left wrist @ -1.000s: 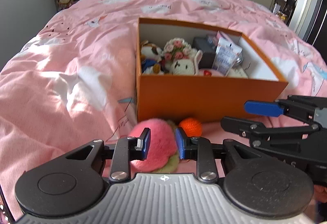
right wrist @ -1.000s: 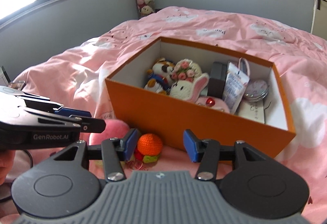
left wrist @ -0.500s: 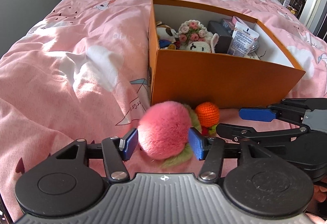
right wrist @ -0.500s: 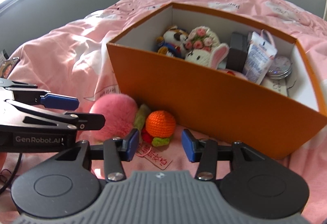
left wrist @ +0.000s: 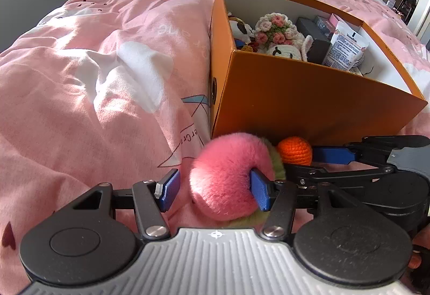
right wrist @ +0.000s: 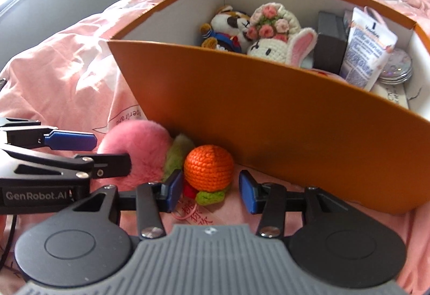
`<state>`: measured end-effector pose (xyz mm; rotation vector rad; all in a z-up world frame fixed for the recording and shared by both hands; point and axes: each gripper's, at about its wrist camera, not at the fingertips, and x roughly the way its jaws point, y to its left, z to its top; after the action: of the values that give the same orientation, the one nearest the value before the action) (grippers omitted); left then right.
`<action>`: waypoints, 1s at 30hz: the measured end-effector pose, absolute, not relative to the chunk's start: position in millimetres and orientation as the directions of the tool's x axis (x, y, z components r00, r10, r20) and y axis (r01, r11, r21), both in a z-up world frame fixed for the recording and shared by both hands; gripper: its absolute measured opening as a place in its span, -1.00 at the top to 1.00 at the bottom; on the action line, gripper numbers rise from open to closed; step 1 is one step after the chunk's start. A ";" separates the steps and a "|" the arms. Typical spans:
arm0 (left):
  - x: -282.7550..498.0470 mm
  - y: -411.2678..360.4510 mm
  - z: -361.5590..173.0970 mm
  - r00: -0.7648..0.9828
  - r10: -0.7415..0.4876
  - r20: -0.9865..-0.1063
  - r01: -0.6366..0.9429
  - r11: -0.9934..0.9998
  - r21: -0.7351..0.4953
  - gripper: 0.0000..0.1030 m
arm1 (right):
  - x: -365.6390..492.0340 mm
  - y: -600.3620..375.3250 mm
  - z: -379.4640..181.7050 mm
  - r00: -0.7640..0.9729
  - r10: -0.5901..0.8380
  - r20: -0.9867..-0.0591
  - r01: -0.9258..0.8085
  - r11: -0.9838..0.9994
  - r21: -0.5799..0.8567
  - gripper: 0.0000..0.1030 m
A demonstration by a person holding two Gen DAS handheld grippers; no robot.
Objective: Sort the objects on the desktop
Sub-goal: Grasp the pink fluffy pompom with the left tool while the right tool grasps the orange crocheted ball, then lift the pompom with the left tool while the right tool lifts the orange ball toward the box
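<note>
A fluffy pink peach plush [left wrist: 228, 174] with green leaves lies on the pink bed against the orange box [left wrist: 309, 104]. My left gripper [left wrist: 215, 191] is open around it, the right finger pressing its fur. It also shows in the right wrist view [right wrist: 137, 147]. An orange crocheted ball [right wrist: 209, 167] with a green leaf lies beside it. My right gripper [right wrist: 208, 194] is open, its fingers on either side of the ball's near part. The ball also shows in the left wrist view [left wrist: 294, 151].
The orange box [right wrist: 268, 131] holds a crocheted bunny [right wrist: 279, 45], a plush dog [right wrist: 228, 26], a Vaseline tube [right wrist: 368, 50], a dark box [right wrist: 329, 45] and a round mirror [right wrist: 397, 66]. A pink paper tag [right wrist: 196, 214] lies under the ball. Pink duvet [left wrist: 94, 80] all around.
Both grippers moved forward and down toward the toys. The left jaws now straddle the peach plush; the right jaws have reached the sides of the orange ball.
</note>
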<state>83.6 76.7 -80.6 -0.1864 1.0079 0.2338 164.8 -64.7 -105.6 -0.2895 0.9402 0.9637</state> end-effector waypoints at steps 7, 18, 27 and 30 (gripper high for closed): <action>87.7 84.8 -86.7 0.518 0.097 -0.850 -0.293 0.953 -0.069 -0.28 | 174.2 -56.6 -117.3 0.186 0.580 -0.793 -0.795 0.563 0.225 0.04; 87.2 90.8 -86.0 0.526 0.086 -0.846 -0.303 0.948 -0.092 -0.28 | 172.1 -48.1 -125.9 0.155 0.596 -0.788 -0.815 0.528 0.239 0.16; 90.5 78.5 -86.2 0.517 0.094 -0.851 -0.260 0.964 -0.052 -0.28 | 161.8 -76.5 -102.0 0.248 0.541 -0.803 -0.814 0.566 0.130 0.16; 97.5 72.2 -90.5 0.495 0.085 -0.865 -0.237 0.971 -0.040 -0.29 | 164.2 -88.7 -98.9 0.292 0.516 -0.805 -0.803 0.590 0.087 0.16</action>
<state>97.5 72.2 -90.5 -0.1615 1.0362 0.1966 164.2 -88.7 -98.9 -0.3670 0.9095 0.9049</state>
